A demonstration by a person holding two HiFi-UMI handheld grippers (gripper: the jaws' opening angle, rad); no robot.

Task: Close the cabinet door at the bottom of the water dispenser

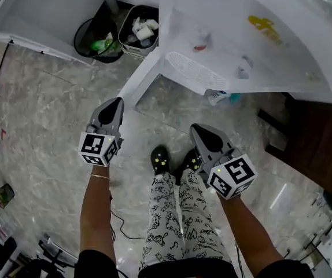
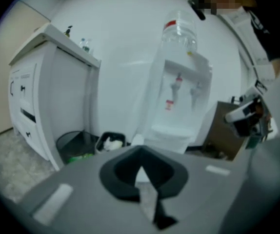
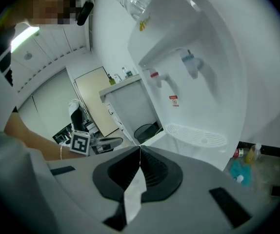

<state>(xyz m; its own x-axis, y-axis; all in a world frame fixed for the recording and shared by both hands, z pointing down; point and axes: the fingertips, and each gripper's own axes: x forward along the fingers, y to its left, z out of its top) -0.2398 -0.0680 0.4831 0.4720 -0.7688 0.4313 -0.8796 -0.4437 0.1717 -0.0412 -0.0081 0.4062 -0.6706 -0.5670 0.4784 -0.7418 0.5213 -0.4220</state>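
Observation:
The white water dispenser (image 1: pixel 241 45) stands ahead of me, with its drip tray (image 1: pixel 194 71) facing me. Its bottom cabinet door (image 1: pixel 140 79) is swung open toward the front left. My left gripper (image 1: pixel 118 102) is shut and empty, its tip close by the door's outer edge; I cannot tell whether they touch. My right gripper (image 1: pixel 192 127) is shut and empty, held lower right in front of the dispenser. In the left gripper view the shut left gripper (image 2: pixel 141 150) points at the dispenser (image 2: pixel 179 96). In the right gripper view the shut right gripper (image 3: pixel 140 147) points below the drip tray (image 3: pixel 196 135).
A black wire bin (image 1: pixel 93 39) and a smaller bin with white waste (image 1: pixel 138 30) stand left of the dispenser, beside a white cabinet (image 1: pixel 44 10). Bottles (image 1: pixel 221 97) lie under the dispenser's right side. A dark wooden unit (image 1: pixel 316 138) stands right. My feet (image 1: pixel 174 162) are on marble floor.

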